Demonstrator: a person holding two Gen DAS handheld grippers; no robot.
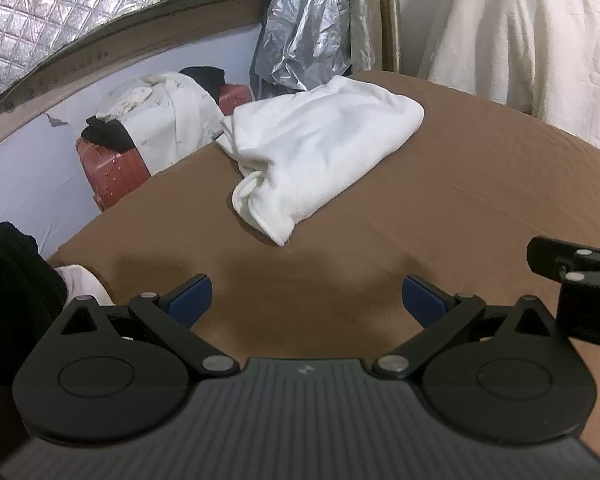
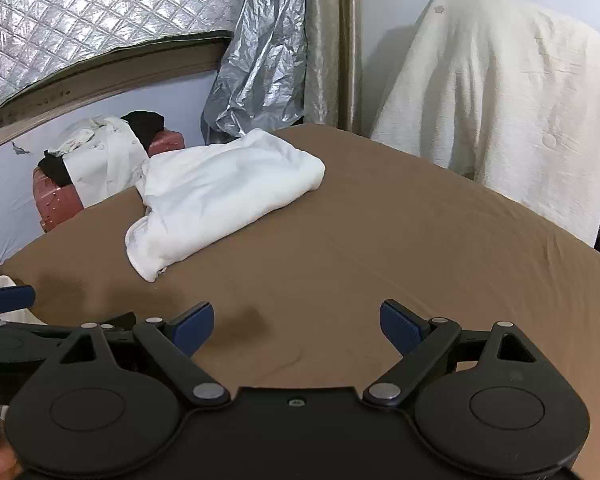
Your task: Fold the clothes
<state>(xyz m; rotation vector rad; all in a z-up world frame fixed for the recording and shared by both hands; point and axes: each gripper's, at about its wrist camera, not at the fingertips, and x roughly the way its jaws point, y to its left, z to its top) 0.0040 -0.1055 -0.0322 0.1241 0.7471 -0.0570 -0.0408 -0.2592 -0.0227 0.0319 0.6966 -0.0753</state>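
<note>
Closest to me, both grippers hang low over the near part of the bed, side by side. The left gripper (image 1: 307, 294) has its fingers spread wide and holds nothing; the right gripper (image 2: 297, 322) is the same, spread and empty, with only brown sheet between the blue pads.

The garment (image 2: 216, 192), white and soft, lies further up the bed (image 2: 380, 272), well apart from both grippers and toward the left edge. It is bunched into a loose bundle, not flat, with a rolled hem or cuff at its near corner.

What worries me is that bundle. A pinch on the near corner could take several layers at once, and lifting then would drag the whole lump instead of opening it. The cloth looks thick and floppy, so a shallow grip might slip. The sheet is the other hazard: press too low and the fingers may catch it too. The garment also lies close to the edge, so a sideways tug could send it off.

Beyond the bed's left side stands a red suitcase (image 1: 112, 168) with clothes piled on it, then a lavender wall. A crumpled silver sheet (image 2: 256, 76) hangs at the back, and a cream blanket (image 2: 500, 112) is draped to the right.
</note>
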